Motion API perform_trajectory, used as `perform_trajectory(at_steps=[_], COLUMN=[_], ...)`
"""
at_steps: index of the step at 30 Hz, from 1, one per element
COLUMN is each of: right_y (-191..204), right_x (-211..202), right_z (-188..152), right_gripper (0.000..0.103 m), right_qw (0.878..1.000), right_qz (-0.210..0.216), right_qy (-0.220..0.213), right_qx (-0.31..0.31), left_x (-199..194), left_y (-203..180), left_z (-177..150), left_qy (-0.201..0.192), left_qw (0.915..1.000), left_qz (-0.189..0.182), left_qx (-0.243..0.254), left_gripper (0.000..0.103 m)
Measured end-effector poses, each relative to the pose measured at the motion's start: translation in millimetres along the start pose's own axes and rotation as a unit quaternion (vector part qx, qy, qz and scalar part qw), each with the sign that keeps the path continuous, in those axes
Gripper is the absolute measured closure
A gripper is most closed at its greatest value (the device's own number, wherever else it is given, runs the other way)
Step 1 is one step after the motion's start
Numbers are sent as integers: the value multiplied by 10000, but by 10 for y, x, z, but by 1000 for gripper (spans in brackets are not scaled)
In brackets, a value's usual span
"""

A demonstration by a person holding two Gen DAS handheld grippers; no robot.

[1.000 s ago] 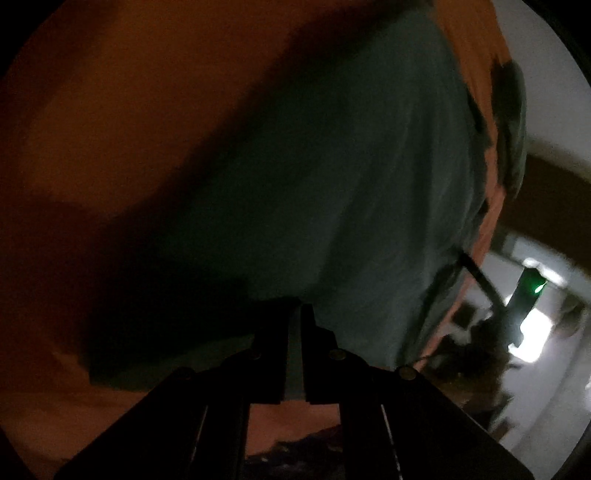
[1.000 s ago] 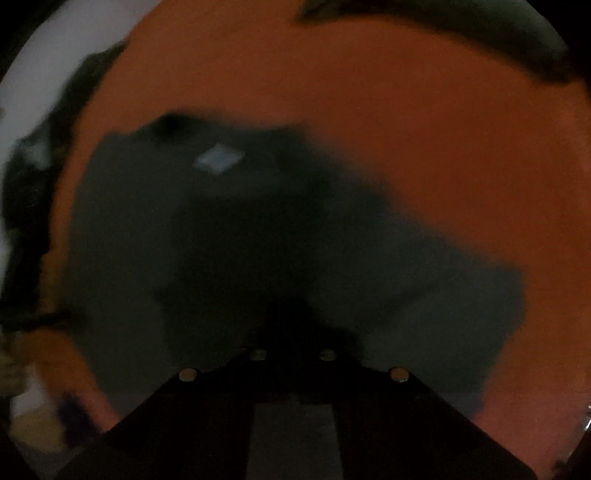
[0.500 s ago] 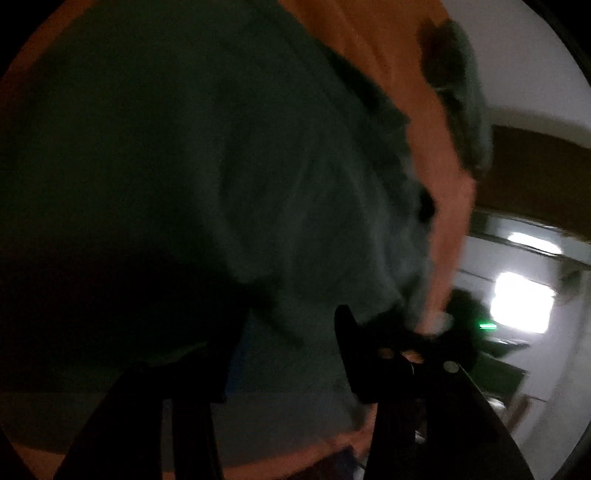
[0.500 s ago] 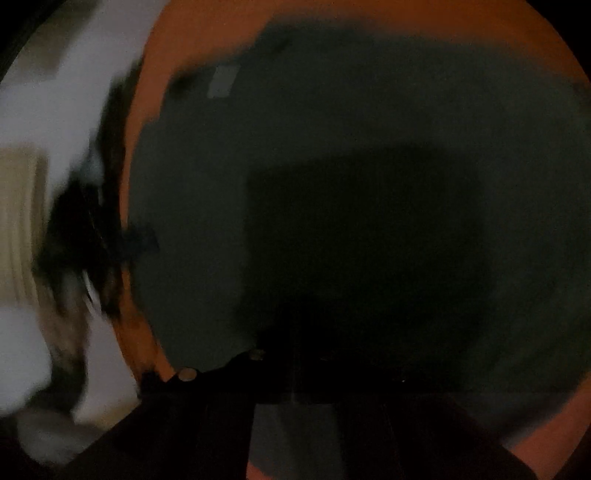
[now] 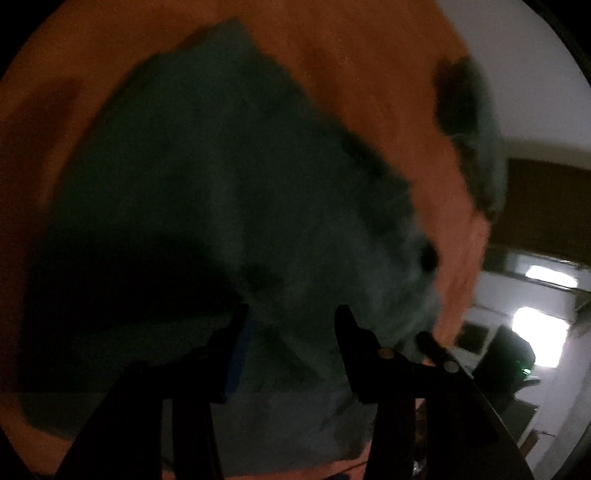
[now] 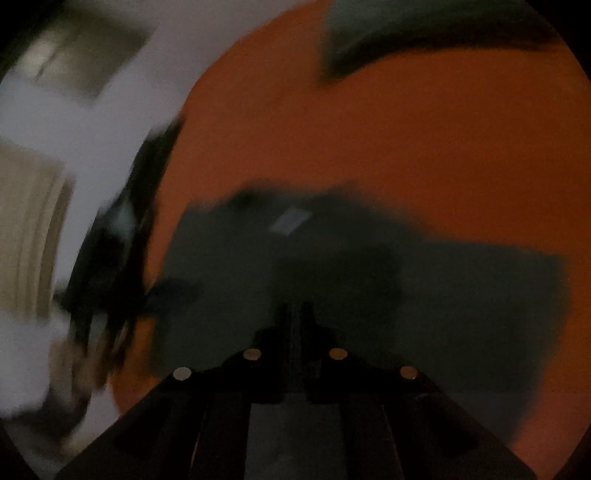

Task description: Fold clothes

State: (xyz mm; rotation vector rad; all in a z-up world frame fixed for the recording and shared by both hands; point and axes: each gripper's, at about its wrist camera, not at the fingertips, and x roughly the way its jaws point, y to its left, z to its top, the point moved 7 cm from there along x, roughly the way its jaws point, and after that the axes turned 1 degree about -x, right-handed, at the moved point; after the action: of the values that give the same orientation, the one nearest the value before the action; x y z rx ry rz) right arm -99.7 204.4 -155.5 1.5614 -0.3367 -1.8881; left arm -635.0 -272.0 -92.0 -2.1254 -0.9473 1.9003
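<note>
A dark teal garment (image 5: pixel 229 206) lies spread on the orange surface (image 5: pixel 332 55) and fills most of the left wrist view. My left gripper (image 5: pixel 291 317) hovers over its near part, open, with nothing between the fingers. In the right wrist view the same garment (image 6: pixel 461 295) lies flat, with a pale label (image 6: pixel 290 221) near its far edge. My right gripper (image 6: pixel 295 310) is over its near middle with the jaws pressed together. The dim, blurred picture hides whether any cloth is pinched there.
Another dark garment (image 5: pixel 469 122) lies at the surface's far right edge, seen also as a dark garment (image 6: pixel 424 33) at the top. Dark blurred clutter (image 6: pixel 110 266) sits past the left edge. A dim room with a bright window (image 5: pixel 539 332) lies beyond.
My left gripper went from shut on the garment's edge to open and has drawn back from the cloth. My right gripper stayed shut and pulled away, so more orange surface shows.
</note>
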Motion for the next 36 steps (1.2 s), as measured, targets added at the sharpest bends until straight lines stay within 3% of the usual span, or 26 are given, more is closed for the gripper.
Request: perform_trajectory(at_steps=[4, 5, 7, 9, 10, 11, 16, 22, 25, 30, 35, 36], right_y=[67, 83, 116, 16, 40, 98, 374, 676, 617, 487, 535, 570], right_x=[476, 595, 831, 672, 660, 690, 823, 944, 1029, 1163, 975, 1005], right_z=[107, 134, 189, 503, 466, 343, -276, -1017, -649, 131, 707, 720], right_gripper=[98, 103, 103, 103, 103, 98, 98, 98, 102, 103, 103, 100], right_qw=[9991, 9985, 9971, 9945, 9935, 9931, 9793, 9382, 9456, 9608, 9516, 9507], right_qz=[-211, -264, -369, -960, -1000, -921, -515, -15, -136, -444, -1800, -1805], right_qy=[309, 386, 540, -76, -46, 146, 1099, 2213, 1955, 1403, 545, 581], right_qx=[-216, -270, -377, -402, -534, -716, -1619, -2659, -2598, -2349, -2430, -2454], left_x=[16, -5, -64, -174, -253, -314, -511, -467, -486, -614, -829, -881], left_y=[225, 259, 318, 407, 480, 535, 666, 877, 954, 1081, 1258, 1317], left_z=[-70, -99, -152, -188, -187, -195, -340, -421, -409, -534, -559, -553], left_qy=[81, 99, 109, 111, 118, 130, 224, 401, 408, 484, 311, 261], left_qw=[9992, 9991, 9994, 9998, 9999, 9999, 9992, 9978, 9986, 9954, 9959, 9965], left_qz=[-126, -160, -153, -100, -68, -42, -217, 180, 70, 274, 467, 472], left_qx=[-381, -372, -282, -126, -48, 21, 261, 495, 327, 786, 714, 640], left_gripper=[56, 56, 56, 56, 56, 56, 56, 56, 56, 56, 56, 56])
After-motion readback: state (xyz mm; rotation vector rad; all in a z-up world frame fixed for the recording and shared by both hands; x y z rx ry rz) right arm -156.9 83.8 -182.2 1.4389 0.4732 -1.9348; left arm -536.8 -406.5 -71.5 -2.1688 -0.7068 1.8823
